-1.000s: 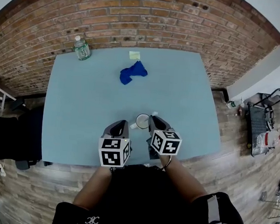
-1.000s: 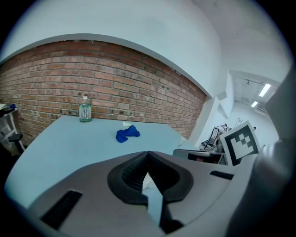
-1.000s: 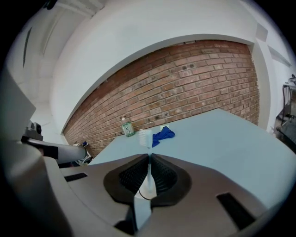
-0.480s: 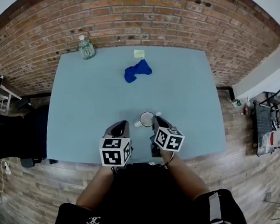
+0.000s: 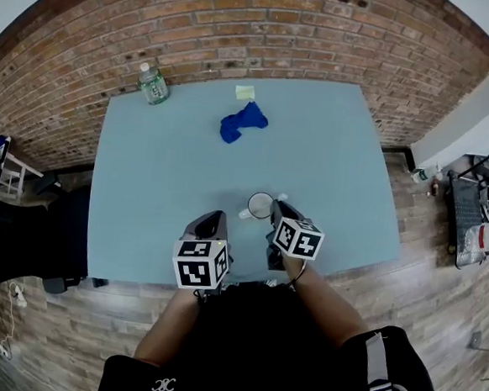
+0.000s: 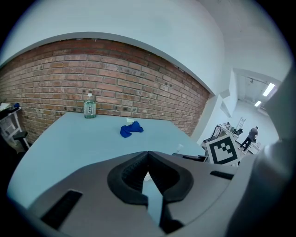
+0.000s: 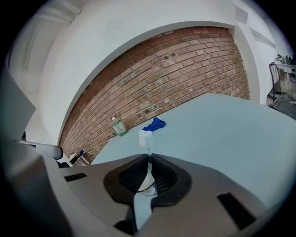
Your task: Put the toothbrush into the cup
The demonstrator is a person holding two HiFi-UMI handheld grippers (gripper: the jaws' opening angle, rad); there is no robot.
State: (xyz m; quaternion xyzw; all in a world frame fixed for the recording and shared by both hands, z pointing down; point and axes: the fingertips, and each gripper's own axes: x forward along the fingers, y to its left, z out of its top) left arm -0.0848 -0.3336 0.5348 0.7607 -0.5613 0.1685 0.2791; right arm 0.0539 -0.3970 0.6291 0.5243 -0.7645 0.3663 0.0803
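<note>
A white cup [image 5: 260, 205] stands on the light-blue table [image 5: 162, 175] near its front edge. My right gripper [image 5: 278, 210] is just right of the cup and shut on a white toothbrush. The brush head [image 5: 282, 198] pokes out past the cup's right rim. In the right gripper view the toothbrush [image 7: 145, 138] rises from between the closed jaws, and the cup [image 7: 147, 185] shows low behind them. My left gripper [image 5: 212, 222] hovers left of the cup, shut and holding nothing. Its view shows its jaws touching at the tips [image 6: 148, 153].
A water bottle [image 5: 154, 85] stands at the table's far left corner by the brick wall. A blue cloth [image 5: 243, 121] and a yellow note [image 5: 245, 92] lie at the far middle. A cart [image 5: 478, 226] stands on the floor to the right.
The head view has drifted, so everything sits slightly further right. The right gripper's cube has lifted a little with the toothbrush. The left gripper has stayed in place.
</note>
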